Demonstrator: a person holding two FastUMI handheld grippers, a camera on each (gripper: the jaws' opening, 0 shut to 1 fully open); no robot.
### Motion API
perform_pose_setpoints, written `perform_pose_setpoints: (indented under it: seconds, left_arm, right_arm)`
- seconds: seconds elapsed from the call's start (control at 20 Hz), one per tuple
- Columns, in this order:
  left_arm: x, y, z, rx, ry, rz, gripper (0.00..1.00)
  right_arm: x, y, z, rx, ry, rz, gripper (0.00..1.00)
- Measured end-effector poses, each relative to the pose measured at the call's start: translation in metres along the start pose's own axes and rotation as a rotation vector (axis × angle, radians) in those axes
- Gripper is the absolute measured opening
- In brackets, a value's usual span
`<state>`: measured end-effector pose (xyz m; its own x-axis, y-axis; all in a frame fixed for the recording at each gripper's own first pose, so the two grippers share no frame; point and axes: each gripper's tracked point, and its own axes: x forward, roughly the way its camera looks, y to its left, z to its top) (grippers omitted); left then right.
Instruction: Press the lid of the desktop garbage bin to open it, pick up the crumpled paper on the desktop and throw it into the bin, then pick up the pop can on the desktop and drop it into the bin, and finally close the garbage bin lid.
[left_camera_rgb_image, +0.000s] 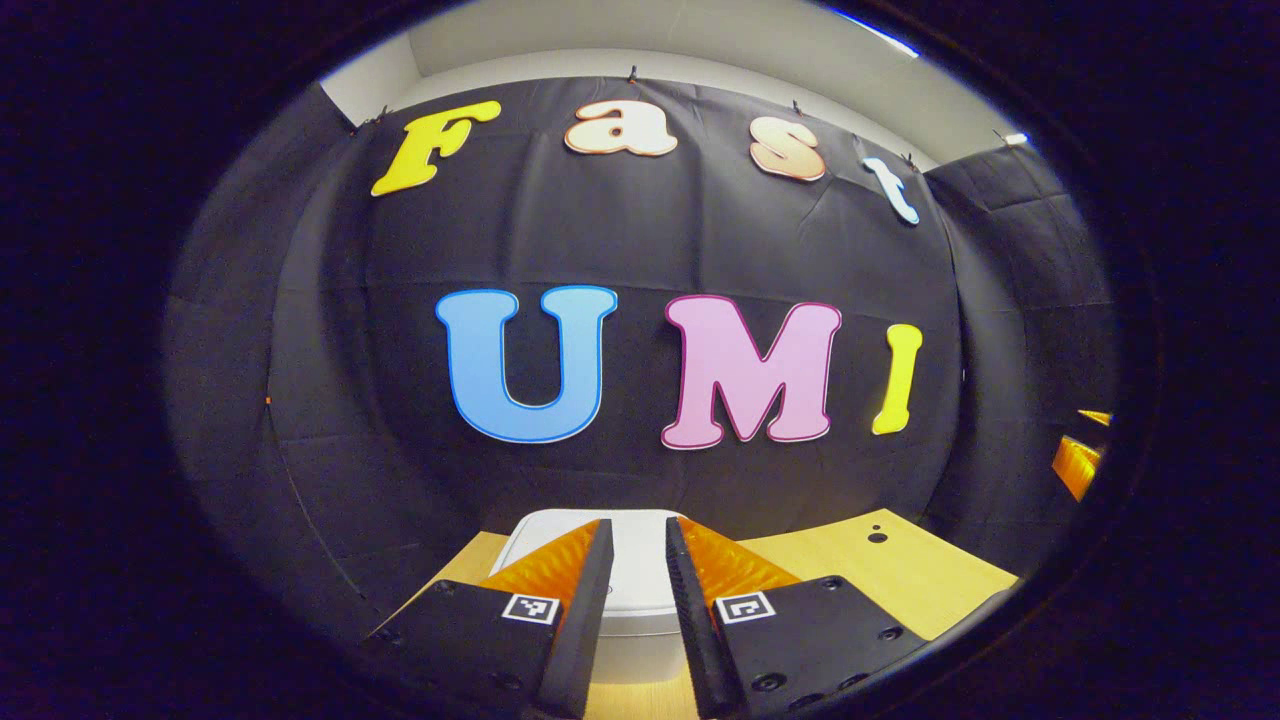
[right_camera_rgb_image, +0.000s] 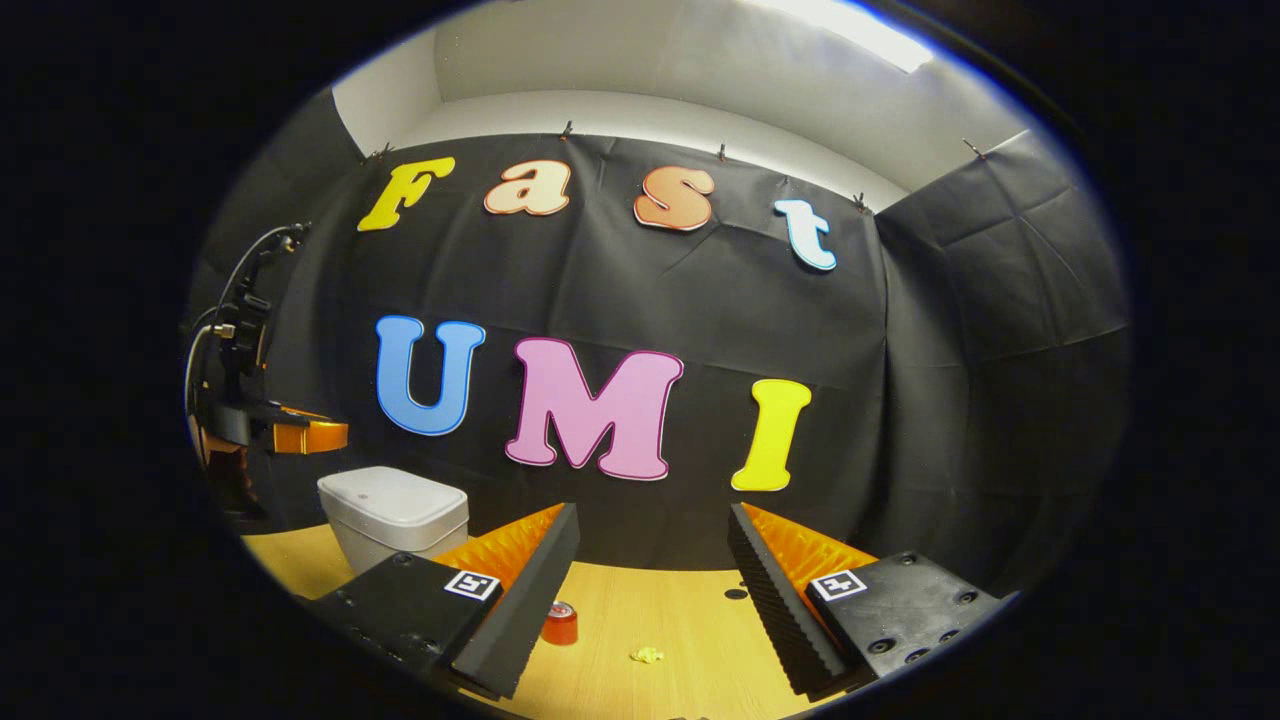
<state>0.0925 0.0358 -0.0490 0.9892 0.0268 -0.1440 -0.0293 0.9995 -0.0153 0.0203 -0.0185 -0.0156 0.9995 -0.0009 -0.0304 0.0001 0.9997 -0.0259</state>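
Your left gripper is nearly pinched shut with nothing in it, hovering right over the bin, whose lid is down, so nothing's done yet. Your right gripper is spread wide and empty above the pop can and crumpled paper on the wooden surface. Black cloth wall behind.

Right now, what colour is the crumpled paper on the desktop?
Yellow. The crumpled paper shows best in the right gripper view, lying on the wooden desktop near the pop can.
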Motion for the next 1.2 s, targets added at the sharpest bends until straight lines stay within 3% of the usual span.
perform_pose_setpoints:
  seconds: [0.05, 0.25, 0.45, 0.65, 0.9, 1.2]
  left_arm:
    - [0.009, 0.004, -0.005, -0.007, 0.009, 0.005, 0.39]
    - [0.047, 0.023, -0.027, -0.007, 0.068, 0.035, 0.08]
    - [0.079, 0.017, -0.070, -0.062, 0.204, -0.045, 0.06]
    - [0.092, 0.024, -0.090, -0.079, 0.258, -0.001, 0.06]
    - [0.091, 0.025, -0.100, -0.068, 0.264, 0.000, 0.06]
    - [0.089, 0.025, -0.090, -0.040, 0.246, -0.081, 0.07]
  right_arm:
    - [0.003, -0.002, -0.003, -0.007, 0.008, 0.002, 0.96]
    - [0.019, -0.014, -0.017, -0.011, 0.038, 0.006, 0.96]
    - [0.041, -0.027, -0.029, -0.019, 0.053, 0.010, 0.96]
    - [0.067, -0.036, -0.041, -0.016, 0.054, 0.038, 0.96]
    - [0.083, -0.040, -0.045, -0.002, 0.040, 0.066, 0.96]
    - [0.072, -0.039, -0.052, -0.001, 0.080, 0.030, 0.96]
